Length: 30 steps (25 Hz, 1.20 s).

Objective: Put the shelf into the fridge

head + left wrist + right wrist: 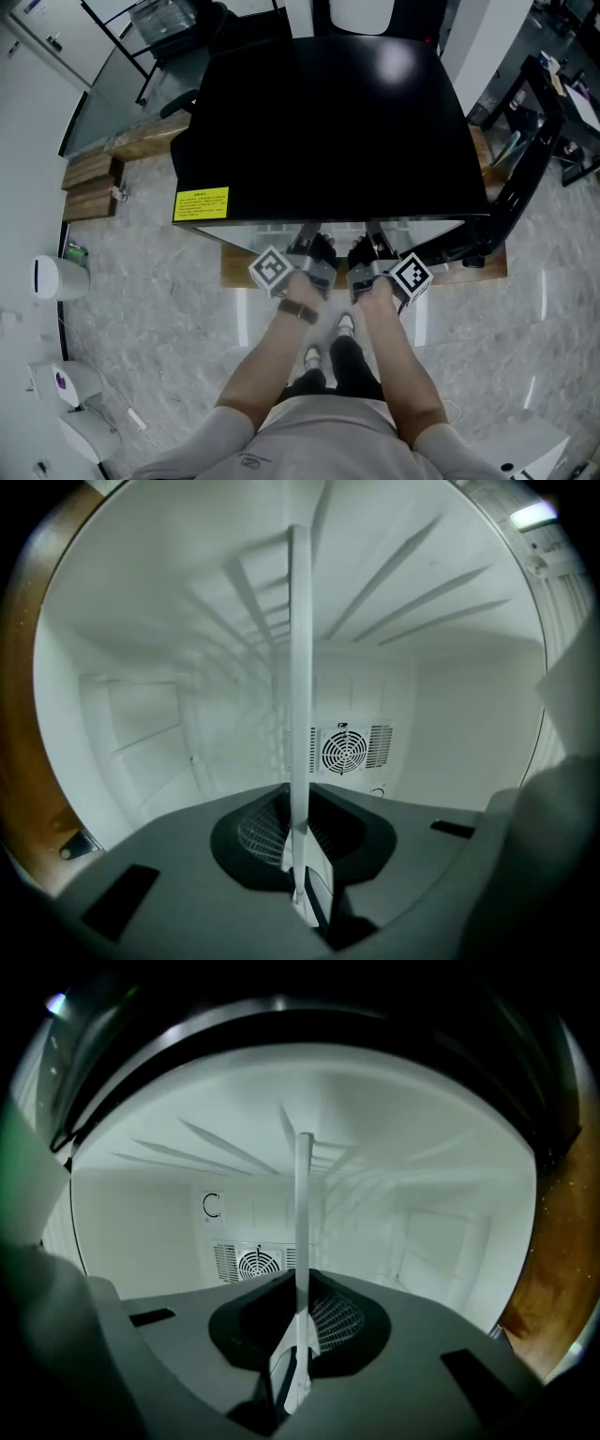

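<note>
— Where is your shelf (pixel 300 667)?
— Inside the fridge (pixel 328 122). You see it edge-on in the white cavity, in front of the fan vent (pixel 344 750) on the back wall.
— And your grippers?
— Your left gripper (pixel 305 878) is clamped on the shelf's near edge, and so is your right gripper (pixel 295 1368) (they sit side by side at the opening).

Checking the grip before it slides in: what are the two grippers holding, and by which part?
Both hold the shelf by its near edge: the left gripper and the right gripper each have their jaws shut on it.
</note>
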Each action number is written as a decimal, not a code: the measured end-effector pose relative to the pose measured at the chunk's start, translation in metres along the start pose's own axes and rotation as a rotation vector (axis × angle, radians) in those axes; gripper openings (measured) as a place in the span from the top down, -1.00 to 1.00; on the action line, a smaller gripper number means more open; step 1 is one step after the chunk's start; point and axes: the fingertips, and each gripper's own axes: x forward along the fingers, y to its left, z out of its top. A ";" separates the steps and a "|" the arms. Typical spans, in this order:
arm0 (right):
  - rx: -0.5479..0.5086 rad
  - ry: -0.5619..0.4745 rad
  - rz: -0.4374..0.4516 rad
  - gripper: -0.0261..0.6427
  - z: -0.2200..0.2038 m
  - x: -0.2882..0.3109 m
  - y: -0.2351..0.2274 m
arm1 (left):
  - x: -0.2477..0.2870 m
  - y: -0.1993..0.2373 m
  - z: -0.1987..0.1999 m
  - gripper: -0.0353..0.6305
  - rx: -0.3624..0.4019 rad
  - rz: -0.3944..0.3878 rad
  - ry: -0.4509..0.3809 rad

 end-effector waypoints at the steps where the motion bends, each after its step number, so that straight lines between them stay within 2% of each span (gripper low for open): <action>1: 0.001 0.000 -0.001 0.78 -0.001 -0.003 0.000 | -0.003 0.000 -0.002 0.81 0.002 0.005 0.003; 7: 0.030 -0.004 -0.024 0.78 -0.009 -0.020 -0.001 | -0.025 0.013 -0.018 0.81 -0.008 0.088 0.003; 13: 0.000 0.037 -0.033 0.83 -0.029 -0.040 0.001 | -0.042 0.010 -0.032 0.82 -0.021 0.114 0.033; 18: -0.056 0.056 -0.017 0.85 -0.037 -0.048 0.016 | -0.056 -0.002 -0.037 0.88 0.008 0.102 0.063; 30: -0.076 0.068 0.037 0.86 -0.056 -0.077 0.046 | -0.080 -0.038 -0.049 0.88 0.036 0.043 0.100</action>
